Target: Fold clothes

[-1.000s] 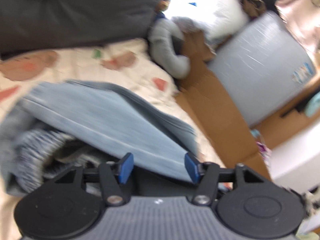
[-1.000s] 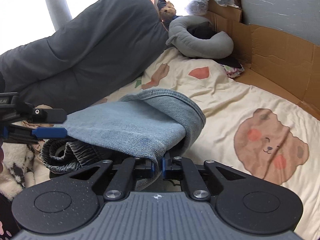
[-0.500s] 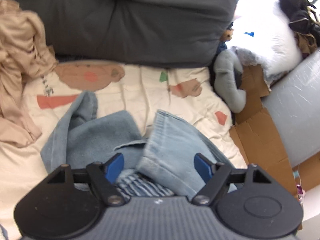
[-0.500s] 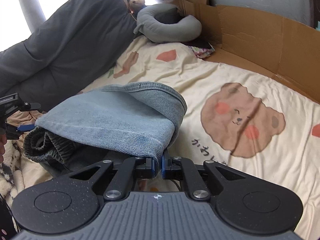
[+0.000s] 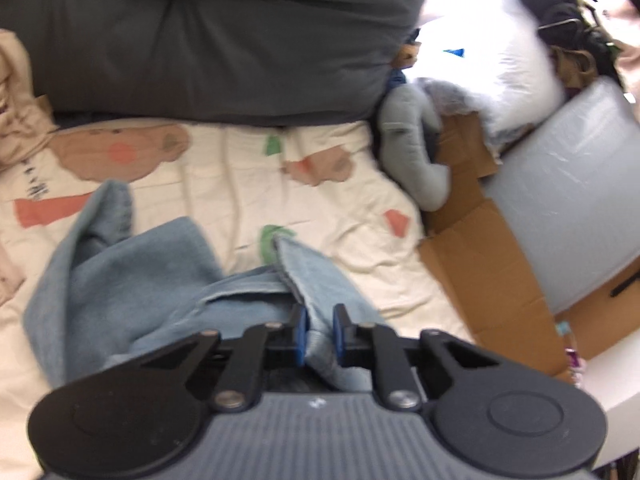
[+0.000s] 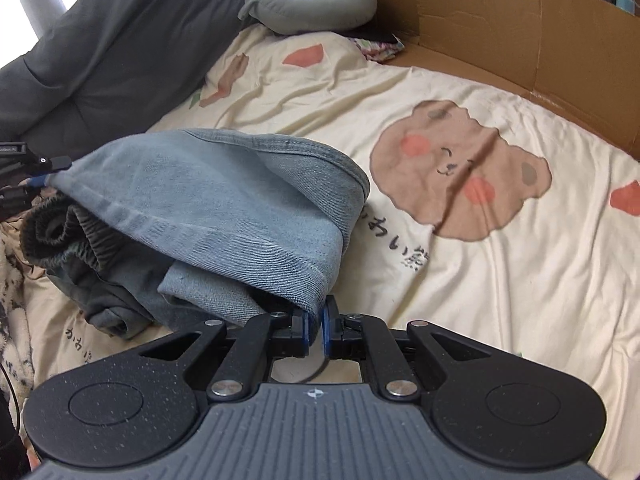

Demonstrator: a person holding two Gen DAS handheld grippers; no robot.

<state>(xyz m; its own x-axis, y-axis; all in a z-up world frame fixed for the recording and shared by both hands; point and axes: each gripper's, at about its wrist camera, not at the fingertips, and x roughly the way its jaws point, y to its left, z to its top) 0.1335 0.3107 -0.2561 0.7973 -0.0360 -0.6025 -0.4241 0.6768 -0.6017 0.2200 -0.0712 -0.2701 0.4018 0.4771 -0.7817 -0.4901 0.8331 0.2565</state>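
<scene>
On bed sheet [image 6: 460, 92] | L hand-held gripper [image 5: 319, 334] closing on jeans [image 5: 320, 280] | R hand-held gripper [image 6: 315, 328] clamps jeans hem | sheet print: かわい

Your left gripper [image 5: 319, 335], wide open a moment ago, jaws closing on the jeans [image 5: 320, 280] hem between its pads, denim fold lowered nearer the bedsheet [image 6: 480, 280] ahead of your right gripper [image 6: 315, 330].

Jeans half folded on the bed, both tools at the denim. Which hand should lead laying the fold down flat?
Probably right. The right tool is shut on the folded edge of the jeans, with bare bedsheet just beyond. The left tool is closing on a hem, so its grip looks less settled.
</scene>
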